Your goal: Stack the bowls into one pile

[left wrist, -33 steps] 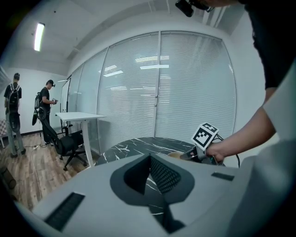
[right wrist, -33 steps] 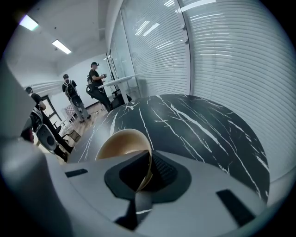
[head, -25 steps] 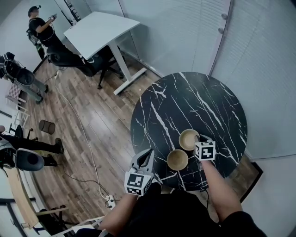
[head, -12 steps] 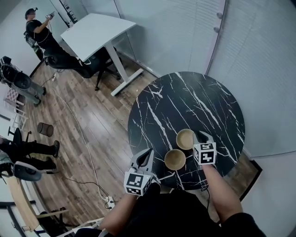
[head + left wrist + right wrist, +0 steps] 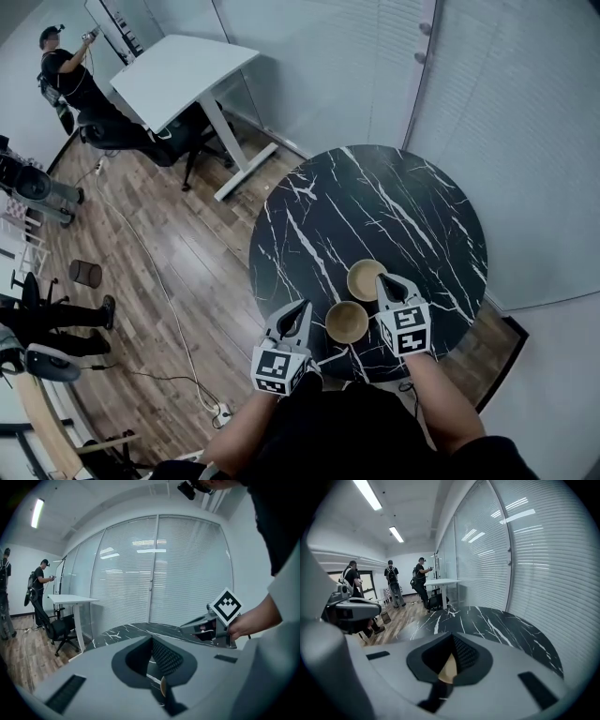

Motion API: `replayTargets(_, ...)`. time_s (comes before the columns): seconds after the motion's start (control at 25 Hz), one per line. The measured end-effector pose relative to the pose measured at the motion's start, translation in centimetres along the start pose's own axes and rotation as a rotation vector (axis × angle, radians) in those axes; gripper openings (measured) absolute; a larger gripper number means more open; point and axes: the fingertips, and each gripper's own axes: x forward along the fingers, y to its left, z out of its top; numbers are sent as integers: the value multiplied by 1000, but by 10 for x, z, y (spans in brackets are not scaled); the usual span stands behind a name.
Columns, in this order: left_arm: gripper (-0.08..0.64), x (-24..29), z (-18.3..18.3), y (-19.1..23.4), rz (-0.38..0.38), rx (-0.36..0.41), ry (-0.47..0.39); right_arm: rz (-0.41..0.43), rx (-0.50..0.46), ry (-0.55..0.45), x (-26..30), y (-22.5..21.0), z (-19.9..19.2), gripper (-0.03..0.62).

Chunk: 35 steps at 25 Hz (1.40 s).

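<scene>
Here, near bowl beside far bowl

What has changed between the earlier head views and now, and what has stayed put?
The right gripper lifted beside the far bowl, its tongs just closed, seemingly on nothing. The far bowl and the near bowl stay side by side, unstacked, on the table; the left gripper kept still.

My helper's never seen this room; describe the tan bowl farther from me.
Find the round black marble table with white veins. Two tan, wood-like bowls sit near its closest edge. Pick the farther bowl, beyond and right of the nearer bowl.
</scene>
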Motion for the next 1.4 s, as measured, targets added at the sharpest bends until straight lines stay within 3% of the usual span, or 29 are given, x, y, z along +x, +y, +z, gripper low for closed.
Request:
replayTargets(0.56, 14, -6, -10, -9, -20, 3, 29, 66, 64, 112, -7, 14, -52, 11)
replayTargets(0.88, 14, -16, -22, 3, 14, -92, 41, 105, 146, 248, -10, 23, -100, 12)
replayTargets(1.4, 14, -31, -34, 9, 39, -151, 34, 130, 276, 384, 4, 40, -150, 110)
